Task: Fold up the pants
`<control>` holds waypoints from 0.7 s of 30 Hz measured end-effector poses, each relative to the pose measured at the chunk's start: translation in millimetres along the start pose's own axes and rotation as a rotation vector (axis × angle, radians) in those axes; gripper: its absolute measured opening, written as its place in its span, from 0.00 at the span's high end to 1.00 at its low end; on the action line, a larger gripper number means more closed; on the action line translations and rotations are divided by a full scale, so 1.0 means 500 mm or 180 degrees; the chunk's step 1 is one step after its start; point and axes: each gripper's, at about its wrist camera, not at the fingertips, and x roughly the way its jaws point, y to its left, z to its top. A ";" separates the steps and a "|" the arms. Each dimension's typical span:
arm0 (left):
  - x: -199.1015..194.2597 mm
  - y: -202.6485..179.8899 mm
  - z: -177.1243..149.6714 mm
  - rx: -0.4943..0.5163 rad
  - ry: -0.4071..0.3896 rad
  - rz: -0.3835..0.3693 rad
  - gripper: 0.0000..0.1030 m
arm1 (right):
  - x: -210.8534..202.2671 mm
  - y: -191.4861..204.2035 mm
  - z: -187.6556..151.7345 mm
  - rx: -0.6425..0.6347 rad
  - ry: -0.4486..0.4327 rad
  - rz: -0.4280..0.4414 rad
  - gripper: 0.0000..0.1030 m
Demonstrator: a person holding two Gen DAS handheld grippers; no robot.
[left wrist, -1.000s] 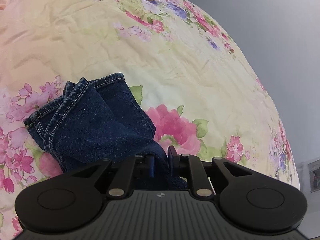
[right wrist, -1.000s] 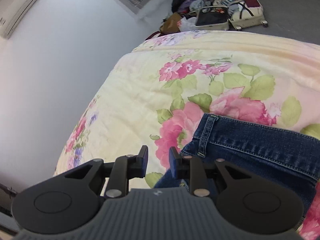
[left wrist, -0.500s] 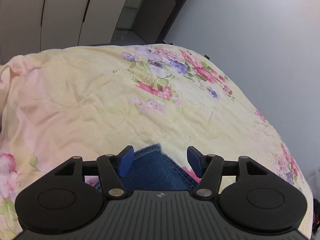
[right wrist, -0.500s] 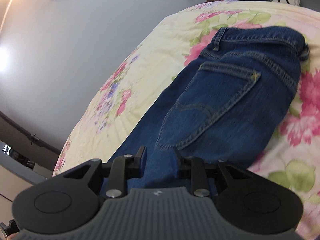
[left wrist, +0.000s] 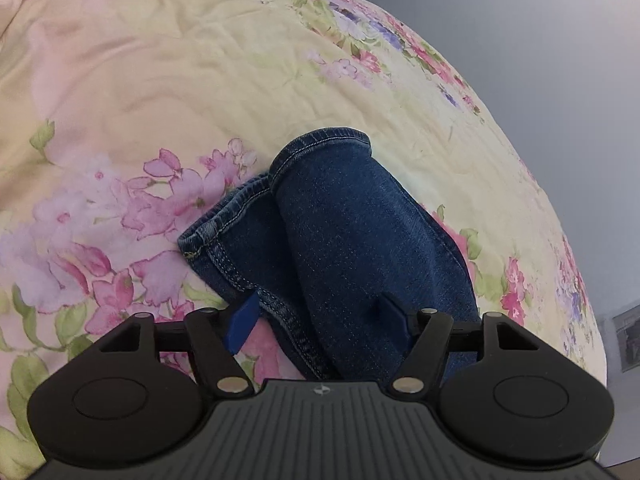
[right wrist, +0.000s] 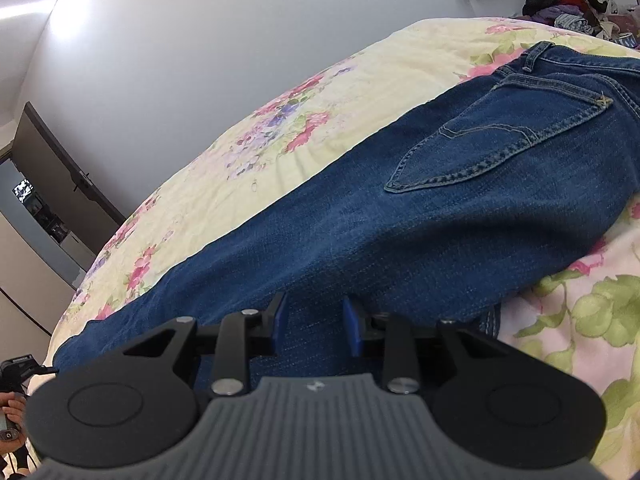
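Observation:
Dark blue jeans lie folded lengthwise on the floral bedspread, back pocket facing up. In the left wrist view the two leg ends lie stacked, hems pointing away. My left gripper hovers just above them, jaws wide and still opening; denim lies below the gap and the pads do not press it. My right gripper is over the thigh part, jaws partly apart and opening, with denim under the gap but not pinched.
The bed's far edge meets a grey wall. A pile of clothes sits beyond the bed at upper right. A dark door stands at the left, and a person's hand with a camera shows at lower left.
My left gripper let go of the leg fabric and opened wide, now sitting closer over the hems. My right gripper swung from the waistband to the thigh, rolling, and its jaws widened slightly.

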 end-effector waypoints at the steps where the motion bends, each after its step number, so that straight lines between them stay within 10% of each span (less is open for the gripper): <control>1: 0.000 0.003 -0.002 -0.0002 -0.0030 -0.0052 0.21 | 0.000 0.000 0.000 -0.0008 -0.0005 0.0010 0.73; 4: -0.008 0.016 -0.002 -0.0104 -0.0144 -0.0233 0.22 | 0.006 -0.001 0.002 -0.0027 -0.0004 0.0025 0.70; 8: -0.021 0.023 0.004 -0.0170 -0.0212 -0.0430 0.55 | 0.013 -0.002 0.008 -0.0027 0.0001 0.0033 0.69; 17: 0.027 0.002 -0.016 -0.0100 0.0217 -0.0308 0.49 | 0.011 0.002 0.009 -0.0051 0.0012 0.0069 0.65; 21: -0.009 -0.019 -0.025 0.0067 -0.0114 -0.0353 0.89 | 0.013 0.004 0.008 -0.0082 0.0015 0.0062 0.65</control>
